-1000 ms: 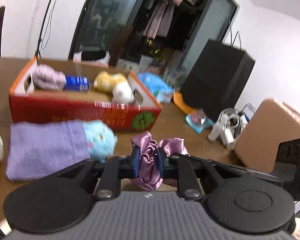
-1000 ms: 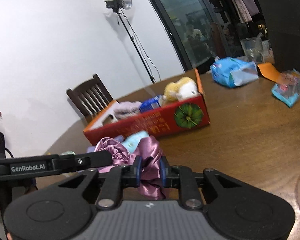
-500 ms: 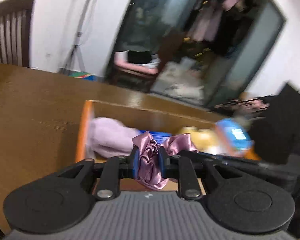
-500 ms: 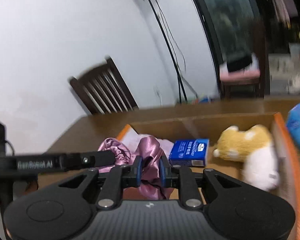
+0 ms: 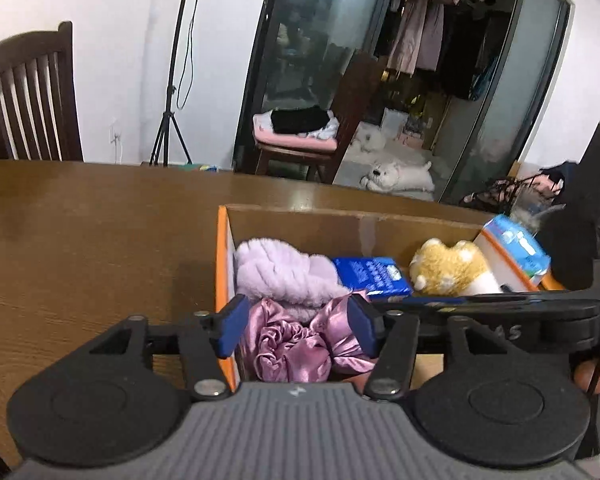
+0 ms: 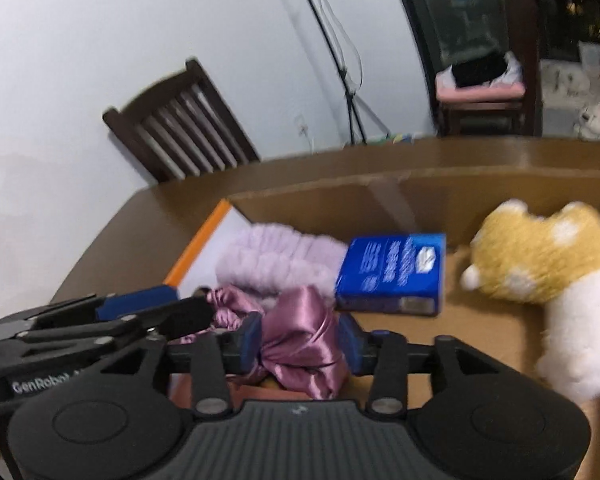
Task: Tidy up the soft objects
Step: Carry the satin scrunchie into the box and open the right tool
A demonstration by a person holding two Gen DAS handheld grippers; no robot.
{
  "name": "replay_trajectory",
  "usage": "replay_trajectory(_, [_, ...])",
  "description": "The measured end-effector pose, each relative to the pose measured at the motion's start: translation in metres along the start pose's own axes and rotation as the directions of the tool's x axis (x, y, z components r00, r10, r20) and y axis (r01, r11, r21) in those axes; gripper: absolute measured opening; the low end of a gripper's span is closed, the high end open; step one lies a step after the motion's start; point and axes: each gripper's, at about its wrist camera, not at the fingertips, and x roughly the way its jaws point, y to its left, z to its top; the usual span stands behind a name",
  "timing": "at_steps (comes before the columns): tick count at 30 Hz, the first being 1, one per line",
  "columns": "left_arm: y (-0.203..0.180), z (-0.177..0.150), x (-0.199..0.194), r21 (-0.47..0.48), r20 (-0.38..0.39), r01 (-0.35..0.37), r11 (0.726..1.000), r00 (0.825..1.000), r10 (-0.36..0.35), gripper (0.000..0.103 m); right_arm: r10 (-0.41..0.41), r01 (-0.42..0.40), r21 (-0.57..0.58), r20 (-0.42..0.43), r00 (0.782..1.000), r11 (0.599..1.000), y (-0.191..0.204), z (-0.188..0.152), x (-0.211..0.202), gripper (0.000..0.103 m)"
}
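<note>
The glossy mauve satin scrunchie [image 5: 296, 342] lies bunched between my left tongs [image 5: 296, 330], low in the frame's centre, over the near-left corner of the orange-rimmed cardboard box [image 5: 221, 264]. Its other end sits between my right tongs [image 6: 298, 338]. Both sets of tongs are opening, and the blue pads look to have let go of the fabric, so I judge it released into the box. It should handle as light, limp and slippery; pinching a thick gathered fold would hold better than a single smooth layer. Just behind it is a fluffy lilac knitted piece [image 5: 284, 272], then a stiff blue carton [image 5: 372, 276], and to the right a yellow-and-white plush toy [image 5: 452, 268]. The box stands on the brown wood-grain counter [image 5: 80, 240].
</note>
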Motion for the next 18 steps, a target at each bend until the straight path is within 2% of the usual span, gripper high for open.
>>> replay_trajectory(2, [-0.002, 0.003, -0.021, -0.003, 0.019, 0.016, 1.000, 1.000, -0.016, 0.062, -0.026, 0.027, -0.026, 0.046, 0.999, 0.999, 0.004, 0.001, -0.022, 0.046])
replay_trajectory(5, [-0.012, 0.003, -0.061, 0.040, 0.064, 0.038, 0.998, 0.997, -0.041, 0.069, -0.042, 0.051, -0.075, 0.113, 0.993, 0.996, 0.011, -0.001, -0.070, 0.053])
replay_trajectory(10, [-0.033, -0.017, -0.126, 0.135, 0.135, -0.027, 0.990, 0.991, 0.009, 0.077, -0.094, 0.131, -0.148, 0.233, 0.968, 0.980, 0.021, -0.016, -0.157, 0.062])
replay_trajectory(14, [-0.046, -0.054, -0.173, 0.187, 0.199, -0.088, 0.978, 0.979, 0.050, 0.082, -0.113, 0.162, -0.135, 0.311, 0.944, 0.978, 0.022, -0.046, -0.224, 0.069])
replay_trajectory(18, [-0.059, -0.102, -0.220, 0.182, 0.270, -0.112, 0.977, 0.961, 0.060, 0.090, -0.105, 0.157, -0.108, 0.380, 0.919, 0.982, 0.026, -0.096, -0.274, 0.071])
